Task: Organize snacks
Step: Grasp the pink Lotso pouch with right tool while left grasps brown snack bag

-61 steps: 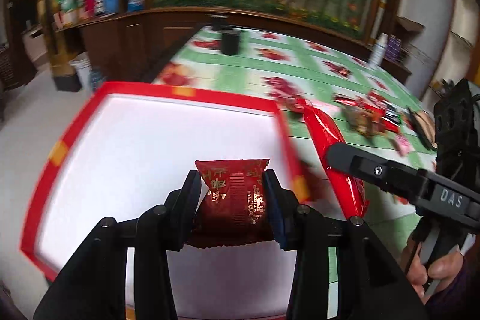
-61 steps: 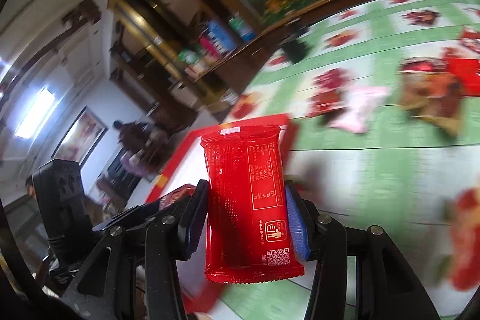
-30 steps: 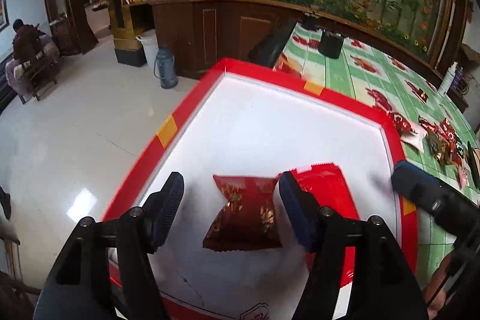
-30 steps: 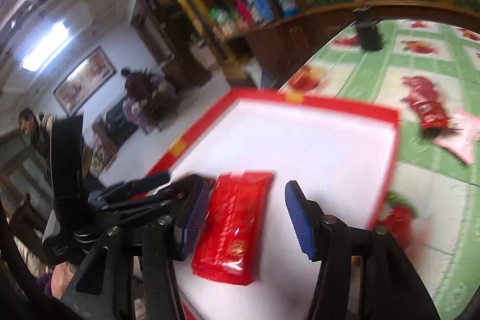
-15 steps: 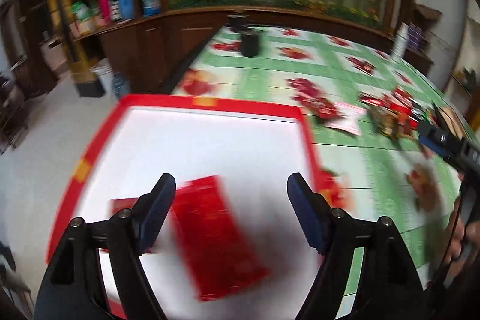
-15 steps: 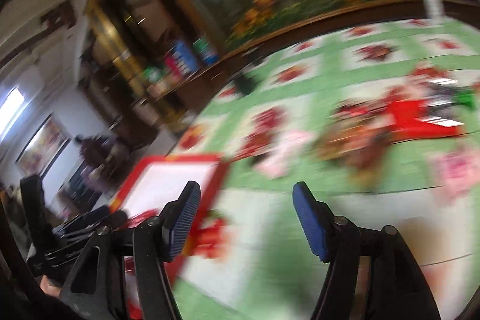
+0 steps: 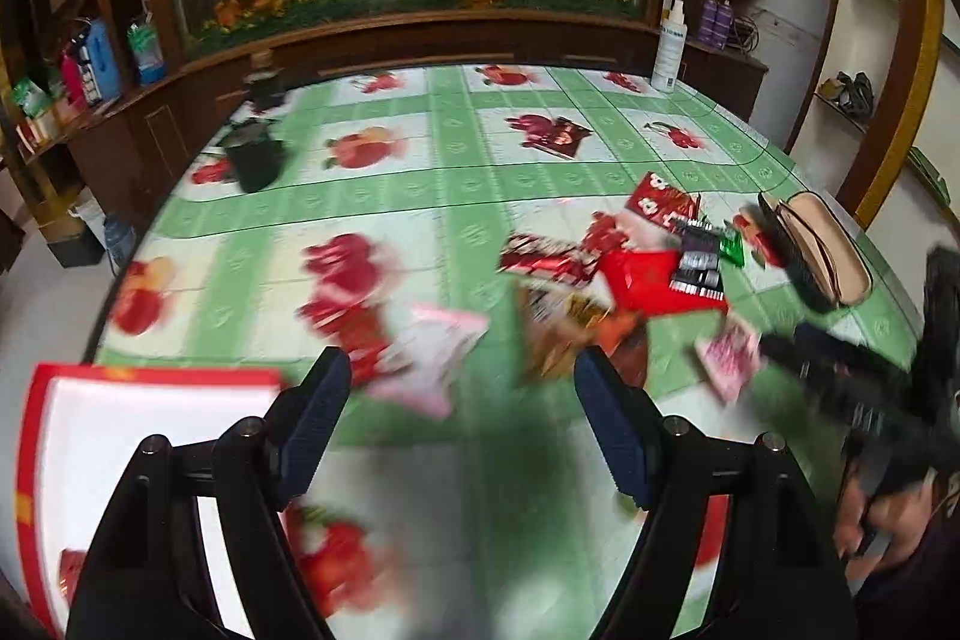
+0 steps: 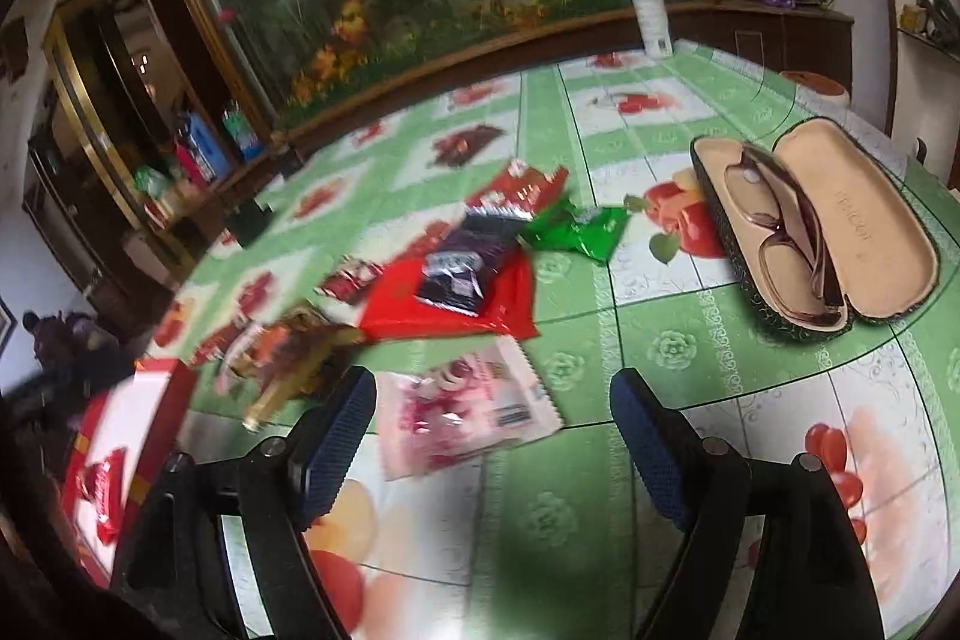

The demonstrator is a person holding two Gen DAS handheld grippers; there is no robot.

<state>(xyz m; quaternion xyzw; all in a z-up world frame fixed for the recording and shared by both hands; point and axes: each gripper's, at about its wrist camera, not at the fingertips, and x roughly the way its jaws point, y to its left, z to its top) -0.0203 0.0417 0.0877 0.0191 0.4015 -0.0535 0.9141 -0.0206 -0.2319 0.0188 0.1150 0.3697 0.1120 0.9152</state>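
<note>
My left gripper [image 7: 459, 409] is open and empty above the green floral tablecloth, with a pink snack packet [image 7: 429, 358] just beyond its fingers. My right gripper [image 8: 495, 433] is open and empty, a pink-and-white packet [image 8: 465, 409] lying between its fingertips on the cloth. Loose snacks lie in a heap: a large red packet [image 8: 447, 304], a dark purple packet [image 8: 465, 262], a green packet [image 8: 579, 232]. The red-rimmed white tray [image 7: 36, 436] is at the lower left, with a red packet [image 8: 102, 484] inside it.
An open glasses case [image 8: 822, 244] with glasses lies right of the heap. A white spray bottle [image 8: 648, 4] and a black cup [image 7: 255, 157] stand farther back. The right gripper and hand [image 7: 870, 394] show blurred at the left wrist view's right edge.
Both grippers let go of their red packets in the tray, then swung right, away from the tray, to over the snack heap on the cloth.
</note>
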